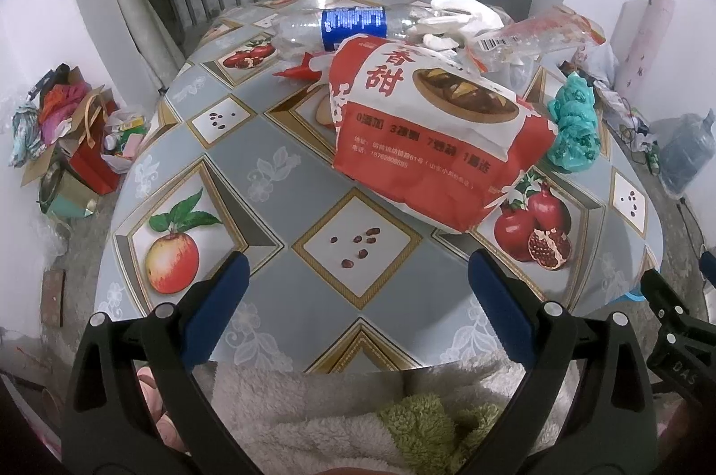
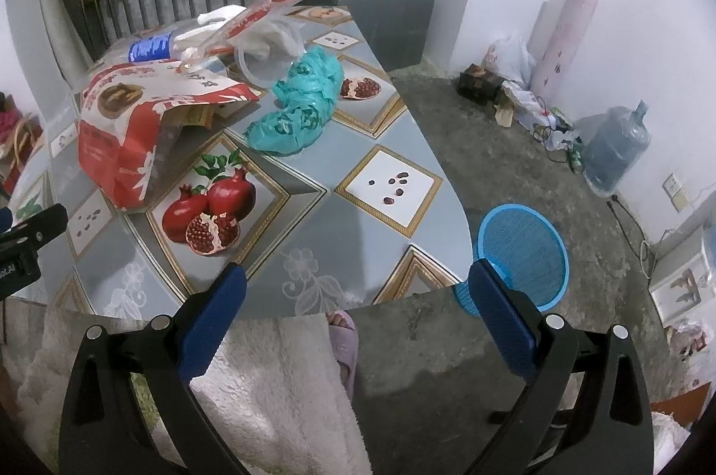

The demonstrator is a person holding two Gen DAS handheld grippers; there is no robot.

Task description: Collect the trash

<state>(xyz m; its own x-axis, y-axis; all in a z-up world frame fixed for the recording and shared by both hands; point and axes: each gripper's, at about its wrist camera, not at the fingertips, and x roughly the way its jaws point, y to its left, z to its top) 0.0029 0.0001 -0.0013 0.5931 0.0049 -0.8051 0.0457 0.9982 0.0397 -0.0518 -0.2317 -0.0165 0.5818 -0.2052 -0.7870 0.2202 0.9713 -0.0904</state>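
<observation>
- Step in hand, as I judge it: the very start of pickup. Nothing is grasped and all trash sits on the table (image 1: 286,296).
- Left gripper (image 1: 355,278): fingers spread wide, empty, hovering over the near table edge, pointed at the red-and-white paper bag (image 1: 429,126).
- Right gripper (image 2: 358,287): fingers also spread wide, empty, held off the table's right corner, partly over the floor.
- Trash location: the paper bag lies on its side mid-table, the closest item to both grippers.
- Crumpled teal plastic bag (image 2: 300,108) lies just beside the paper bag, on its right.
- Clear bottle with blue label (image 1: 349,25) lies on its side behind the paper bag, at the far side.
- White wadded plastic (image 1: 452,21) and a clear red-printed wrapper (image 1: 537,36) are piled at the far side, touching the bottle area; exact overlaps are hard to tell.
- Blue mesh basket (image 2: 521,251) stands on the floor by the table's right corner, looks empty, and is probably the bin.
- Next move calls for: reach forward, close on one item (the paper bag's near edge for the left, or the teal bag for the right), lift it clear, carry it over the table edge and release it above the basket.
- Note: the paper bag is bulky and open-ended, so a pinch on an edge fold seems better than spanning it.
</observation>
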